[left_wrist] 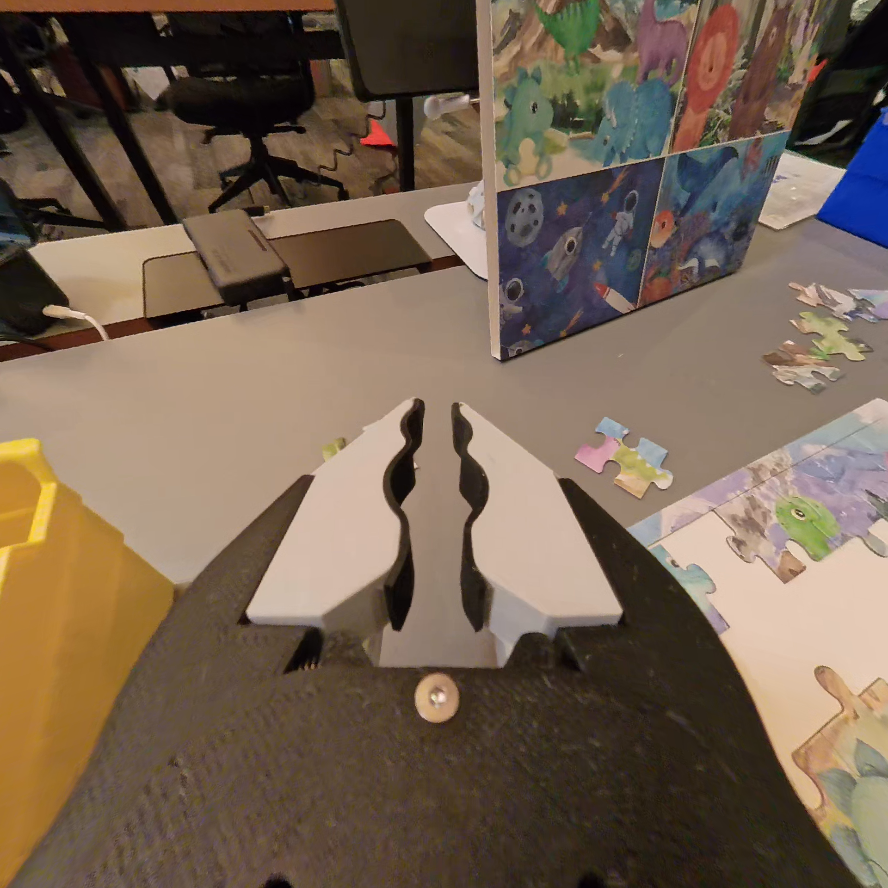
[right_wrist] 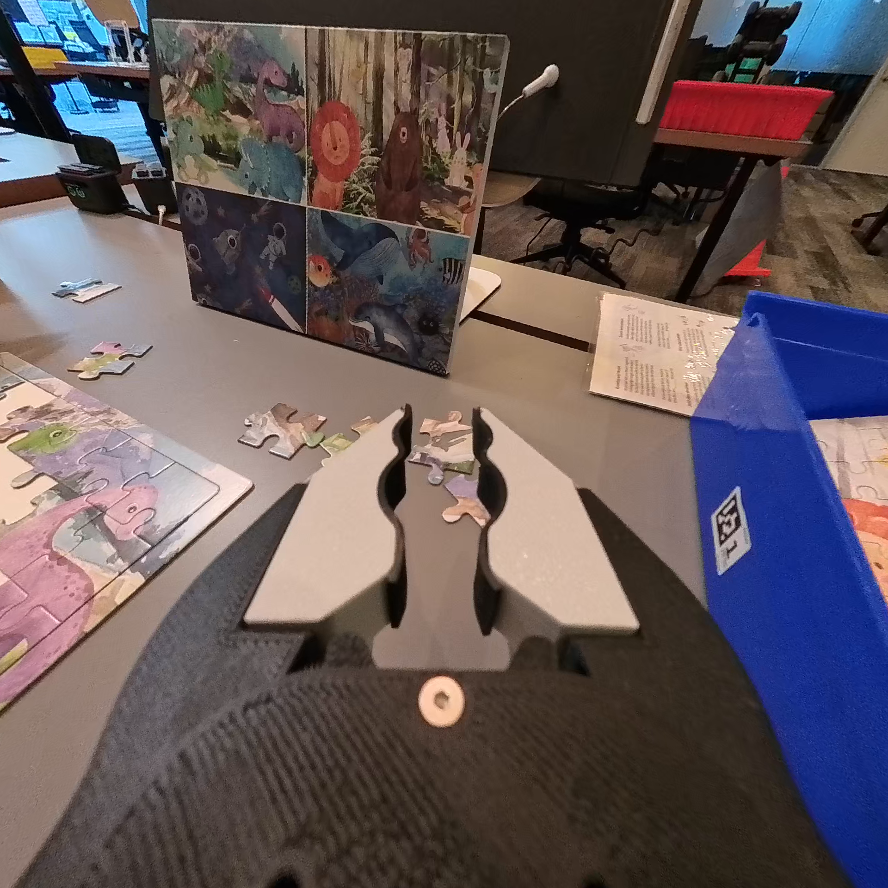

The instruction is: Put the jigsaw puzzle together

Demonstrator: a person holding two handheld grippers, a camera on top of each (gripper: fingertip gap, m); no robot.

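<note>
Half-built jigsaw puzzle (right_wrist: 96, 490) on the grey bench (right_wrist: 552, 413), gaps unfilled; loose pieces (right_wrist: 283, 427) scattered just beyond its edge. Right gripper (right_wrist: 441, 423) narrowly parted above them, left gripper (left_wrist: 437, 413) likewise, both empty.

Soft indoor light from above; faint shadows; edges bend (wide lens); shiny glare on the clear plastic sheet (right_wrist: 663, 355).

A white square sticker (right_wrist: 732, 536) with black coded marks and characters sits on the outer wall of the blue plastic bin (right_wrist: 769, 480), right of frame. A clear-sleeved white printed sheet (right_wrist: 658, 353) lies upper right; its print is too small to make out.
</note>
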